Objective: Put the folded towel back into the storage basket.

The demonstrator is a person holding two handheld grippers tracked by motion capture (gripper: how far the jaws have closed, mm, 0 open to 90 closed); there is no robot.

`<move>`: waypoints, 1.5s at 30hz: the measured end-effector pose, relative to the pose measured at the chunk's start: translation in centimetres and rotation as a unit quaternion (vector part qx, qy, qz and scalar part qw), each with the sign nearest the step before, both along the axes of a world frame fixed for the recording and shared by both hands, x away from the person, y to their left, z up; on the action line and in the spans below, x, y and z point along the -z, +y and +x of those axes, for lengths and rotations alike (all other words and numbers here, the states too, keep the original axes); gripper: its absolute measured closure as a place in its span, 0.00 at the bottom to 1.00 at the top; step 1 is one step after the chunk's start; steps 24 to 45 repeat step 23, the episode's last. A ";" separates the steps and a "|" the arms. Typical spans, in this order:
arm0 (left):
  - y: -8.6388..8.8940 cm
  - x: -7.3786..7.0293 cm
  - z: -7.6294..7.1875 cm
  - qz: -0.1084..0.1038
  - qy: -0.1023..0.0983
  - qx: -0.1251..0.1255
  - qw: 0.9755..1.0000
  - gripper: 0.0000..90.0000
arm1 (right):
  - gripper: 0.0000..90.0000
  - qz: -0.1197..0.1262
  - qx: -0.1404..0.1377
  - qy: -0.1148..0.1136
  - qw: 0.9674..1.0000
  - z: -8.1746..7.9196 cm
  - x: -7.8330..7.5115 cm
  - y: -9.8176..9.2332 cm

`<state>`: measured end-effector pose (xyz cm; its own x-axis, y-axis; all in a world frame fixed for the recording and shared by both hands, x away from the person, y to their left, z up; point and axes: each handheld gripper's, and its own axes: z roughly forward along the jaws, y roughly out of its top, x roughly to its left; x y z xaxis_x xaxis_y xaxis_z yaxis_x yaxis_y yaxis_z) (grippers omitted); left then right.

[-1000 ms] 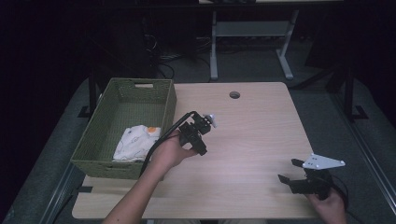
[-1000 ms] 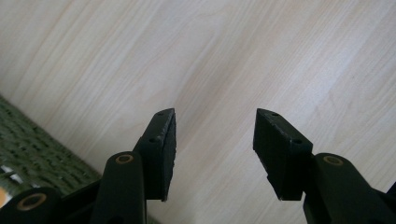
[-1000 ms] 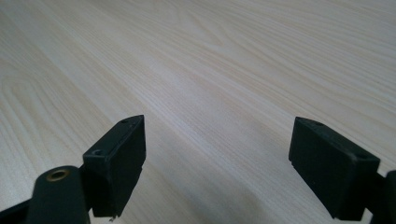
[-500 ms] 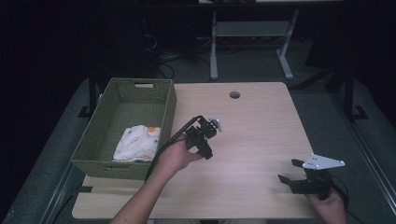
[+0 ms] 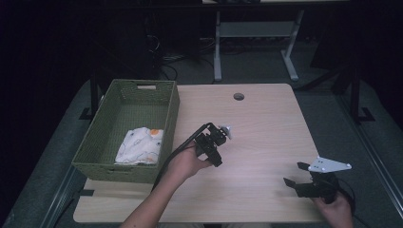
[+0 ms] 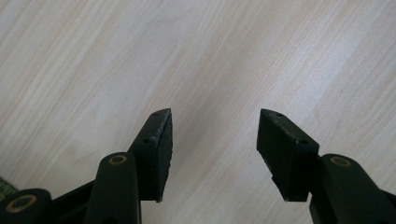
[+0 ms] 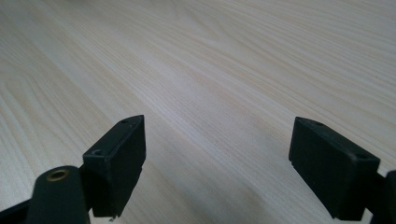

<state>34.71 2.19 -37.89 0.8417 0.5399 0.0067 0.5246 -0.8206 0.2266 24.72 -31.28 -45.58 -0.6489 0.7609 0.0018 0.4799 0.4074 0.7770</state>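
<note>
- We hold the right hand-held gripper (image 5: 295,174) near the front right corner of the pale wooden table (image 5: 266,123), jaws wide apart, empty.
- Our left hand-held gripper (image 6: 214,140), mid-table, has just been opening, nothing between its jaws.
- Beyond, the white patterned cloth (image 5: 139,146) lies in the green woven basket (image 5: 168,118).
</note>
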 end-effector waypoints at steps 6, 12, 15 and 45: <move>-0.3 0.7 -0.1 0.000 0.003 0.001 1.000 0.49 | 0.21 -0.004 0.000 -0.001 1.000 -0.1 0.0 0.0; -0.8 1.3 -0.3 -0.004 0.010 0.003 1.000 0.47 | 0.21 -0.004 0.001 0.000 1.000 -0.1 0.0 0.0; -1.0 1.8 -0.4 -0.005 0.012 0.002 1.000 0.47 | 0.21 -0.003 0.002 -0.001 1.000 -0.1 0.0 0.0; -1.5 2.6 -0.7 -0.005 0.019 0.007 1.000 0.46 | 0.21 -0.003 0.001 0.000 1.000 -0.1 0.1 0.1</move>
